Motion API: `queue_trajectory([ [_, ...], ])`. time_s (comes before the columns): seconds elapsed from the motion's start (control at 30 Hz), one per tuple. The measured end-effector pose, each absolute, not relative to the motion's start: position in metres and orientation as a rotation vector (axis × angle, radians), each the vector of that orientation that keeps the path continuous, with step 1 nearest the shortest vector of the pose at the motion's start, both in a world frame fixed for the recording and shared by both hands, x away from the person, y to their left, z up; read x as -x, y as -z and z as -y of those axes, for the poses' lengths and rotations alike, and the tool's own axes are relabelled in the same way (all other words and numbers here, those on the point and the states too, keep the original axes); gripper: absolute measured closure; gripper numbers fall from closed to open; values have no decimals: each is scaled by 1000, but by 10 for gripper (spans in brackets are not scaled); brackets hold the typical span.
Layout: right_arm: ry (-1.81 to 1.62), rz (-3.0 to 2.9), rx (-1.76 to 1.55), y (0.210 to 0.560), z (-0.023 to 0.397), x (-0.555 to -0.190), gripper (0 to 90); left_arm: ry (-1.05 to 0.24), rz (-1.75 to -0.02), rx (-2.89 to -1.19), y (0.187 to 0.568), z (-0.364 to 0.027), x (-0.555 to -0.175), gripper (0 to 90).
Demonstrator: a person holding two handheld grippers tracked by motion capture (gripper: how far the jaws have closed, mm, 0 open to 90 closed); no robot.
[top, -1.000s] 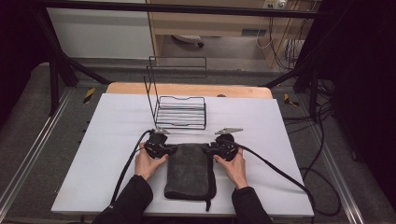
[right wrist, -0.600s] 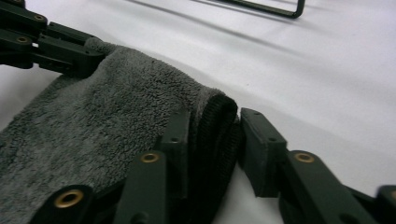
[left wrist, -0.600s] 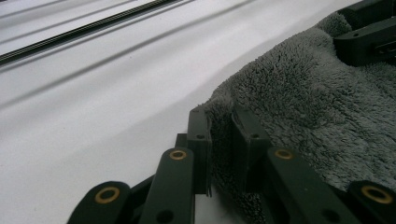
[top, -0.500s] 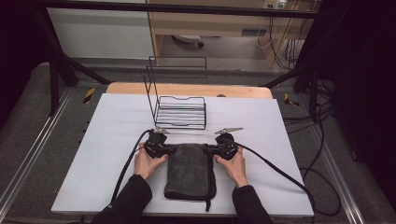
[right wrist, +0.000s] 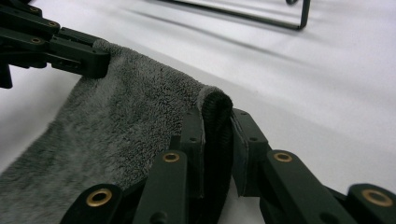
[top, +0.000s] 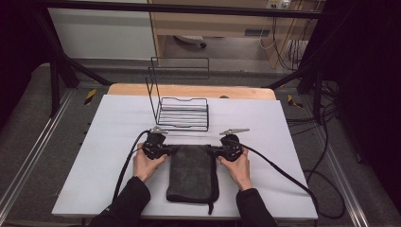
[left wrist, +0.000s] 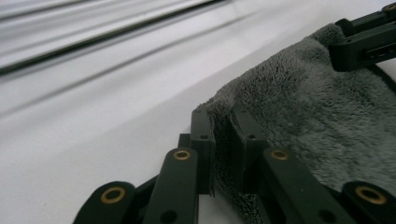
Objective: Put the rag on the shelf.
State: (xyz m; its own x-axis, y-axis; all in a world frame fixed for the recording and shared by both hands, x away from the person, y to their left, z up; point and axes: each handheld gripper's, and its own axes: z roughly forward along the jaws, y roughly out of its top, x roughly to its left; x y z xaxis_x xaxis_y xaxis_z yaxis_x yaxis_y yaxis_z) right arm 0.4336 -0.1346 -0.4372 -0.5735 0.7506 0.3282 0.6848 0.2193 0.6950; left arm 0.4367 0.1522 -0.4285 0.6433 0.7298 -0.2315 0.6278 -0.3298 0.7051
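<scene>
In the lower middle of the high view, a dark grey towel (top: 191,172) is lying folded lengthwise on the white table (top: 108,142), its far edge toward the wire rack (top: 182,111) that is standing just above it in the frame. The left gripper (top: 166,150) is sitting at the towel's upper left corner and the right gripper (top: 213,151) at its upper right corner, each held by a hand (top: 146,163) coming in from the bottom edge, with black sleeves showing below and cables trailing off to either side.

In the left gripper view, the left gripper (left wrist: 222,135) is pinching the fuzzy corner of the towel (left wrist: 303,112), its jaws drawn close with a fold of pile squeezed between them in the lower centre of the frame; the other gripper is showing in the upper right corner, at the towel's far corner.

In the right gripper view, the right gripper (right wrist: 217,130) is clamping the hemmed corner of the towel (right wrist: 116,121), which is bulging up between the pads at the centre of the frame. Its jaws have just been closing, and the towel's edge is between them. The other gripper is reaching in from the upper left, gripping the opposite corner, and a bar of the wire rack (right wrist: 261,18) is crossing the top of the frame.
</scene>
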Motion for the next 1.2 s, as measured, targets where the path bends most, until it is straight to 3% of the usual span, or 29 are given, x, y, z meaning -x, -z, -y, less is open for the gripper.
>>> queue_trajectory([
  [1.2,-1566,-2159,-1100,372,142,-384,775,-305,-844,-1881,361,-169,-383,811],
])
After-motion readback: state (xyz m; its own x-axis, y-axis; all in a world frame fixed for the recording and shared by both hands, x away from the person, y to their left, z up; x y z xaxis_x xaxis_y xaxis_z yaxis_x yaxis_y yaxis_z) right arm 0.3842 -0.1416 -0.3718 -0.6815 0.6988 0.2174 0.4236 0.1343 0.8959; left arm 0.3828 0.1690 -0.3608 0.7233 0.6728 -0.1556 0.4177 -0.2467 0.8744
